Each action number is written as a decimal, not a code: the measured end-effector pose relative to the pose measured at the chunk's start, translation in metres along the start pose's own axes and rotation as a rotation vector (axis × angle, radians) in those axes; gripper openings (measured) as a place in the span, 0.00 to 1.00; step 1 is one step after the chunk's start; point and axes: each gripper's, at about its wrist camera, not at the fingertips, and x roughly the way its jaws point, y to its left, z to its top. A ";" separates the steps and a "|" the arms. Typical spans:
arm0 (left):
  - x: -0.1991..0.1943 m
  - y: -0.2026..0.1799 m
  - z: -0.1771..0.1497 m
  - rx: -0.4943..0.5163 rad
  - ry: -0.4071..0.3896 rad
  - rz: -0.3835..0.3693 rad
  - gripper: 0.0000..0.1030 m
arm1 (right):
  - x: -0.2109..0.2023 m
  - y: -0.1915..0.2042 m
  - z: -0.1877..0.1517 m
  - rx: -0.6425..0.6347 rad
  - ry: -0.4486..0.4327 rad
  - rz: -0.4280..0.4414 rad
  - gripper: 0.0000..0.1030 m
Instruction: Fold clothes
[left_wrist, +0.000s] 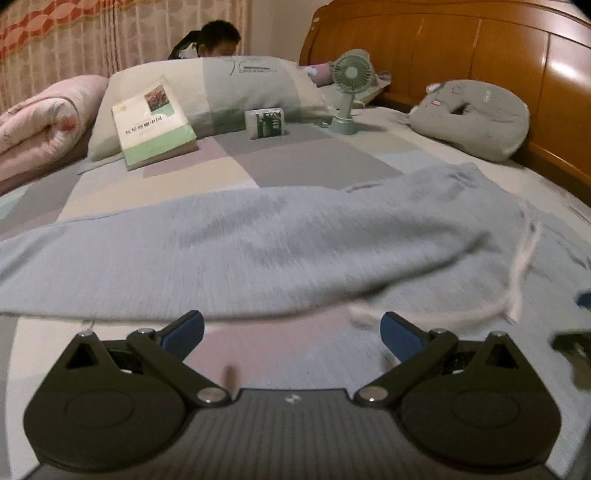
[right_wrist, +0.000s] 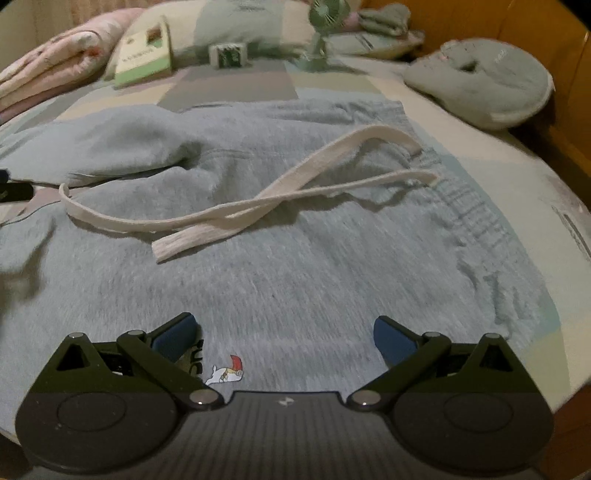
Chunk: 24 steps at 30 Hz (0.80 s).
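A pair of light blue sweatpants (left_wrist: 258, 251) lies spread across a bed (left_wrist: 295, 166) covered in a pastel patchwork sheet, its white drawstring (left_wrist: 524, 258) trailing off the right-hand edge of the fabric. In the foreground the left gripper (left_wrist: 291, 332) hovers with its jaws wide apart, blue pads (left_wrist: 184, 330) just short of the garment's near edge and empty. Farther back, a green-and-white book (left_wrist: 155, 122) leans against a large pillow (left_wrist: 229, 88), with a small box (left_wrist: 266, 123) and a mint-green desk fan (left_wrist: 349, 92) beside it. A pink quilt (left_wrist: 40, 122) is rolled at left; a grey cushion (left_wrist: 476, 114) rests against the wooden headboard (left_wrist: 461, 48). A person's head (left_wrist: 221, 38) shows behind the pillow.
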 end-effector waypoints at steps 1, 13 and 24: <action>0.010 0.004 0.001 -0.002 0.010 -0.008 0.98 | -0.003 0.000 0.005 0.001 0.009 0.002 1.00; 0.034 0.011 -0.002 -0.035 0.079 -0.102 0.98 | 0.015 0.012 0.152 -0.135 -0.150 0.225 1.00; 0.034 0.009 -0.004 -0.004 0.041 -0.059 0.98 | 0.104 0.052 0.226 -0.456 -0.080 0.317 0.71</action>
